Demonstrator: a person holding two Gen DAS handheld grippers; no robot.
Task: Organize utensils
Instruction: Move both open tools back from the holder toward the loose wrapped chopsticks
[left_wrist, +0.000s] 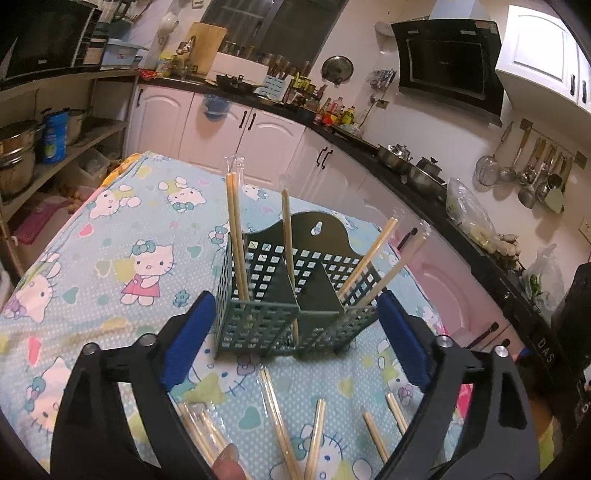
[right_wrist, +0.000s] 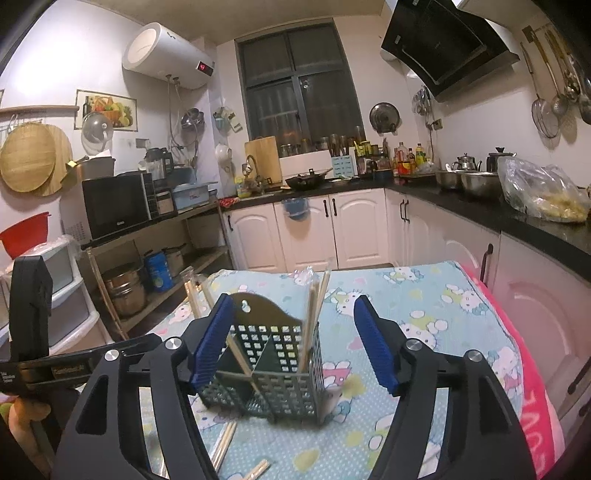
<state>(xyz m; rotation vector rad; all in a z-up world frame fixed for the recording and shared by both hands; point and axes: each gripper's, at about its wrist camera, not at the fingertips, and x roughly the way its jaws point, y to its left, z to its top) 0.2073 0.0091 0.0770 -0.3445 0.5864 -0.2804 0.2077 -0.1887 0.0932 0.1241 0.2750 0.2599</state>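
A dark green grid utensil holder (left_wrist: 258, 321) with two compartments stands on the Hello Kitty tablecloth (left_wrist: 110, 240). Wrapped wooden chopsticks (left_wrist: 236, 236) stand in its left compartment, and others (left_wrist: 369, 254) lean out of the right one. Several loose chopsticks (left_wrist: 277, 417) lie on the cloth in front of it. My left gripper (left_wrist: 295, 332) is open, its blue pads flanking the holder's front corners with nothing gripped. In the right wrist view the holder (right_wrist: 284, 384) sits just ahead of my open right gripper (right_wrist: 293, 343), chopsticks (right_wrist: 314, 310) standing in it and loose ones (right_wrist: 225, 443) lying below.
White cabinets under a black counter (left_wrist: 332, 133) wrap around behind and to the right of the table. Pots (left_wrist: 424, 170) and a plastic bag (right_wrist: 543, 192) sit on the counter. Open shelves (right_wrist: 166, 266) with pots stand at the left. A pink towel (right_wrist: 532, 398) edges the table's right side.
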